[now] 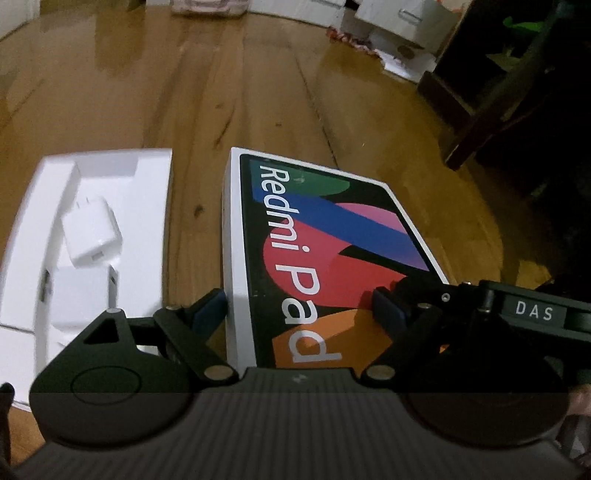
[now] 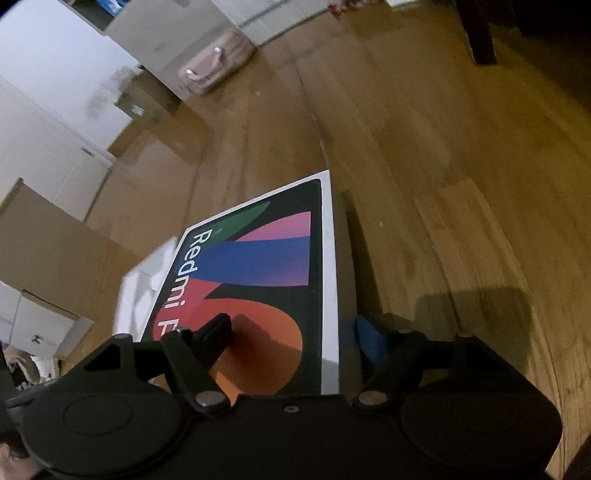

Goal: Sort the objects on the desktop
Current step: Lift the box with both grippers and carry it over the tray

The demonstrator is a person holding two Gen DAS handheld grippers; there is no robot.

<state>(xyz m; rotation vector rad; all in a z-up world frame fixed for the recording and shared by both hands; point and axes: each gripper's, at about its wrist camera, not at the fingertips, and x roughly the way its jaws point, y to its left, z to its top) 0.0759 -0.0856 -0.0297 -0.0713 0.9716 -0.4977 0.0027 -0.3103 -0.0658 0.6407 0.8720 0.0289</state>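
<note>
Redmi Pad box lid [image 1: 332, 258]: colourful printed lid, flat-ish on the wooden floor [image 1: 184, 92], sitting just right of the white tray. In the right wrist view [image 2: 258, 280] its right edge looks raised a bit off the boards, with a dark shadow under it.

Left tool [image 1: 299, 310]: jaws spread wide, straddling the near-left edge of the lid. The left blue pad [image 1: 210, 314] is just outside the lid's white side wall, the right pad [image 1: 388, 310] sits over the printed top. Can't tell if either pad is really touching, so not clamped on anything.

Right tool [image 2: 291, 332]: also spread apart, straddling the lid's near-right edge. Left finger [image 2: 218, 332] over the orange patch, the blue-padded one [image 2: 369, 336] just off the white right border. Its arm labelled "DAS" pokes into the left wrist view too.

White tray [image 1: 147, 221]: moulded insert, left of the lid, near but with a strip of floor between.

Charger [image 1: 90, 230]: white plug brick lying in the tray's recess, prongs pointing away.

White block [image 1: 79, 295]: just below the charger in the tray, too blurry to say what it is.

Background: cardboard boxes [image 2: 55, 240], a pinkish case [image 2: 218, 70] and a dark furniture leg [image 2: 480, 33] stand well away.
</note>
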